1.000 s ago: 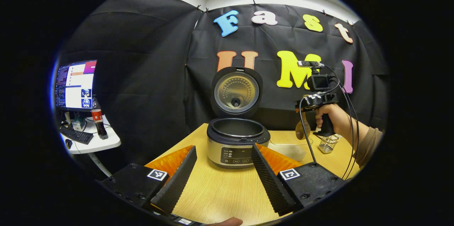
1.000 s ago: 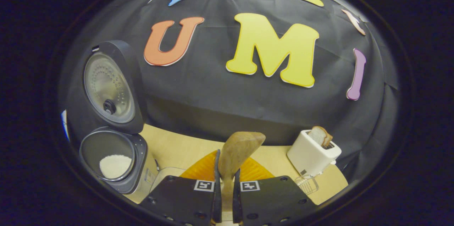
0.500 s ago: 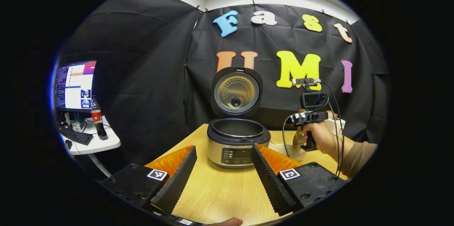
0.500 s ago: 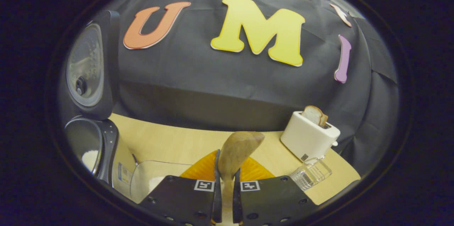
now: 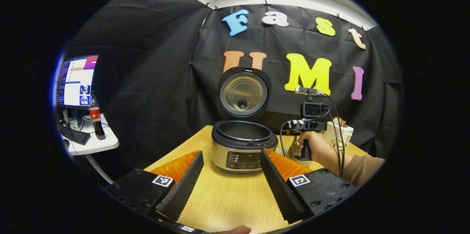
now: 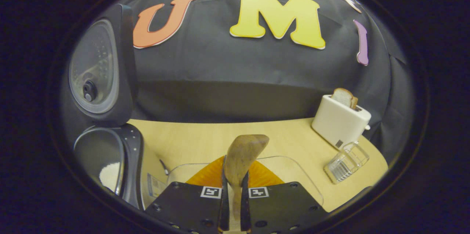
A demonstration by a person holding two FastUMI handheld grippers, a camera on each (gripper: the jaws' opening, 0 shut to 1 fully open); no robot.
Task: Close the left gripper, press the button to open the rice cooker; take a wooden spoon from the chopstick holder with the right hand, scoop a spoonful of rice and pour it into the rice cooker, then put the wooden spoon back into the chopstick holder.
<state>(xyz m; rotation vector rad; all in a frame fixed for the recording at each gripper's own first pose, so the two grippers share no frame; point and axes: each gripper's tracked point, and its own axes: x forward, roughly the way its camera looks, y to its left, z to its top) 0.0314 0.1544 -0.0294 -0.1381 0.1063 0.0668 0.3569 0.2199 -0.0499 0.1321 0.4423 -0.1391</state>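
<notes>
I've got the table (image 5: 227, 197) in front of me, with the rice cooker (image 5: 242, 149) sitting toward its far edge, lid (image 5: 243, 93) standing straight up and the pot open. From the right gripper view there's a patch of white rice (image 6: 109, 175) down in the pot. The white toaster (image 6: 340, 121) is off at the table's far right corner with a slice of bread (image 6: 344, 97) poking out the top, and the clear chopstick holder (image 6: 346, 162) is just in front of it, lying tilted. A clear container (image 6: 290, 175) sits right below my right gripper (image 6: 233, 204), just beside the cooker.

My left gripper (image 5: 230, 175) hangs back from the cooker with its 2 fingers spread wide, nothing between them. The right gripper's jaws are pinched on the handle of the wooden spoon (image 6: 242, 157), bowl end pointing up and away over the container. In the left gripper view a hand (image 5: 318, 148) holds that gripper just right of the cooker.
</notes>
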